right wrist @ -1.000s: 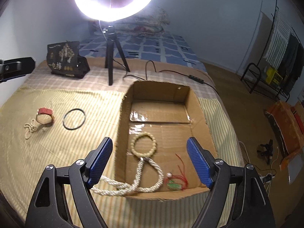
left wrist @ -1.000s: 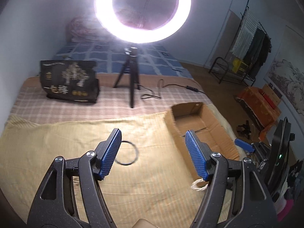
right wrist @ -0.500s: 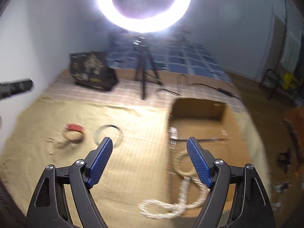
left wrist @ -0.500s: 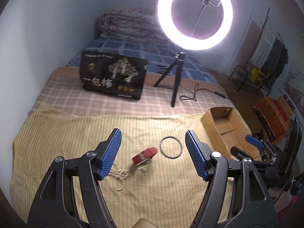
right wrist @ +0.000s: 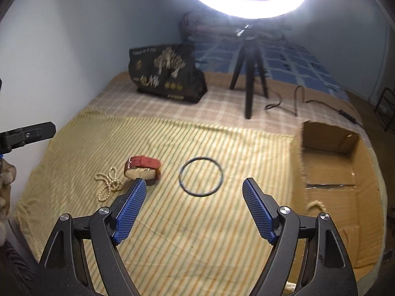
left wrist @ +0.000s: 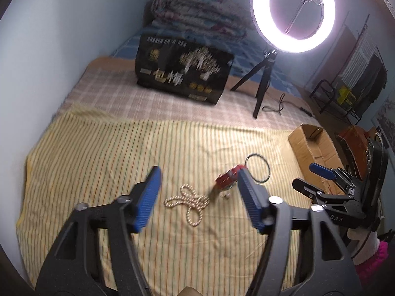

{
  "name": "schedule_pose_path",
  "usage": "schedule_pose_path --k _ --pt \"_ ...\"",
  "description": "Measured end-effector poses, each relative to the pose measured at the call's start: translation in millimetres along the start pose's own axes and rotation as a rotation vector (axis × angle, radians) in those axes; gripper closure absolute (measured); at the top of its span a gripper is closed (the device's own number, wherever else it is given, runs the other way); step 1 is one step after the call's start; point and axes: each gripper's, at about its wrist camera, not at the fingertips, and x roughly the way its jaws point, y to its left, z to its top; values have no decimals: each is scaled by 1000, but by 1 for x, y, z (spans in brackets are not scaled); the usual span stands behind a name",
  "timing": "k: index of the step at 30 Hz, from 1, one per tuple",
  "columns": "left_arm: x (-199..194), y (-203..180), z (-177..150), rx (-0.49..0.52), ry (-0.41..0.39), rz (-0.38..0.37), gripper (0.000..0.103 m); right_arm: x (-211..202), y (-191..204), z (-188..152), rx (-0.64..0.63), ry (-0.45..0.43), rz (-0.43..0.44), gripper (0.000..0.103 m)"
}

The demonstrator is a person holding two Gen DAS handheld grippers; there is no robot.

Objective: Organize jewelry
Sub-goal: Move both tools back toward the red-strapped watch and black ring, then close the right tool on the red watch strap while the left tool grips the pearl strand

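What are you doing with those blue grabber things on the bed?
A person is tidying jewelry into the cardboard box with a grabber in each hand. Both are open and empty. The left gripper points at the pearl necklace; the right gripper hangs near the black ring. The red-strapped watch lies between the two on the striped cloth. All three are outside the box.
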Motion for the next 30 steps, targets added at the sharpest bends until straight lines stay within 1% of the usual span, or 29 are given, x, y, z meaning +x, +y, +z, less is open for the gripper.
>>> schedule_pose_path --k 4,7,10,15,18,20,22,23,27,30 --pt "15 9 -10 -11 53 -1 45 19 9 -1 1 45 43 23" --pt "28 11 -18 -17 98 -8 45 31 18 -2 -12 64 52 23" --pt "40 14 -24 -32 138 -19 50 43 24 -1 -13 88 70 23" --pt "58 20 -32 -52 193 -26 50 63 29 1 12 113 107 24" --pt "64 22 -35 -55 214 -25 50 72 31 2 16 120 119 29" --pt "71 23 -36 -57 229 -23 50 79 32 2 20 126 122 29" --pt "76 24 -37 -62 242 -26 50 85 33 3 31 136 128 37" --pt "79 24 -37 -63 247 -27 50 88 34 3 35 141 139 38" --pt "91 24 -37 -75 270 -33 50 96 34 3 40 147 140 39" --pt "100 22 -36 -84 289 -45 50 102 30 3 67 148 147 39"
